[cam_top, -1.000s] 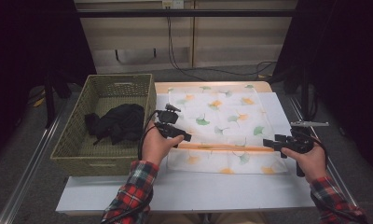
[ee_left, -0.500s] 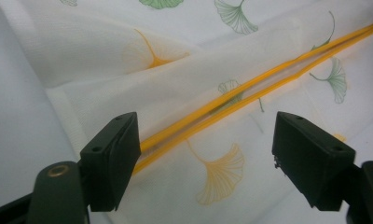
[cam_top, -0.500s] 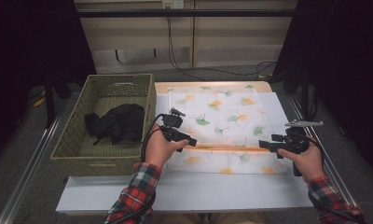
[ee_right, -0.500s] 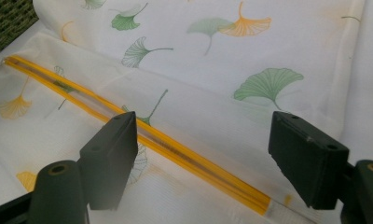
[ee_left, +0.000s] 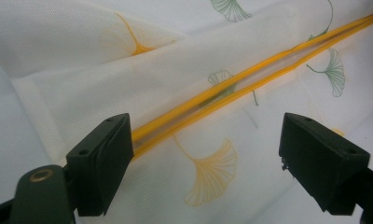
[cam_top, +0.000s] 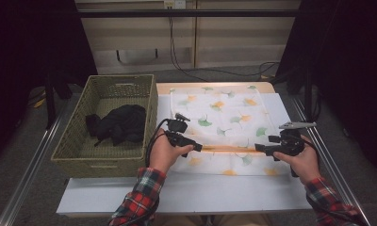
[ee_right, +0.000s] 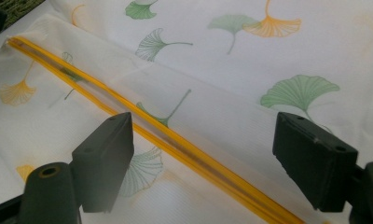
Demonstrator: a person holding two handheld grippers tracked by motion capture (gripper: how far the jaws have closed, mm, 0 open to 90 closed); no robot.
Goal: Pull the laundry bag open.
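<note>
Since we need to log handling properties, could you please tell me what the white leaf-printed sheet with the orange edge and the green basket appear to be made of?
The white leaf-printed sheet looks like thin, matt woven cloth: a fine weave shows and it folds softly. Its orange edge looks like stitched fabric trim, though that is uncertain. The green basket looks like wicker or plastic weave, given its plaited walls.

Wicker basket [cam_top: 73, 155] (left), black garment [cam_top: 120, 123] inside

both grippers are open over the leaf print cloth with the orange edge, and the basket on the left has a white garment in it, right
Not quite: the garment in the basket is black, as the high view shows. The rest holds: the left gripper and right gripper stand open over the leaf-print cloth with its orange edge.
</note>
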